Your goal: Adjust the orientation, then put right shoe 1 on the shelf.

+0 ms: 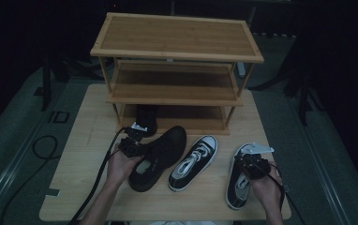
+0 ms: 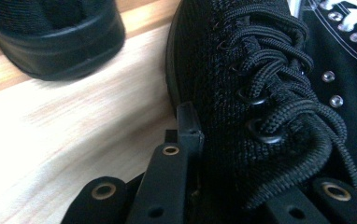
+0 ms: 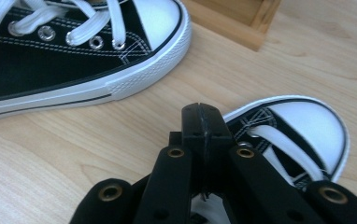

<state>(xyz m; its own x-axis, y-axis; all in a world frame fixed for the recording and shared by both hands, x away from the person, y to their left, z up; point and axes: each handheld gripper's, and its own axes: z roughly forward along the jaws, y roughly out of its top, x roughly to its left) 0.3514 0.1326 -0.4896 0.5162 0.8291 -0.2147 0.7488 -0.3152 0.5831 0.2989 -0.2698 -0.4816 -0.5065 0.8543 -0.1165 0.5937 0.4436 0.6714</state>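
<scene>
Now both grippers' fingers are clamping shoes, left (image 1: 131, 146) the black shoe (image 1: 160, 154), right (image 1: 256, 165) a sneaker (image 1: 239, 183), while one shoe (image 1: 146, 118) is sitting on the rack (image 1: 177, 96).

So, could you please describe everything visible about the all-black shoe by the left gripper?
The all-black shoe has a knit-looking upper, black laces through dark eyelets and a black sole. It lies on the wooden table, toe pointing toward the shoe rack. The left gripper is shut on its side by the collar.
</scene>
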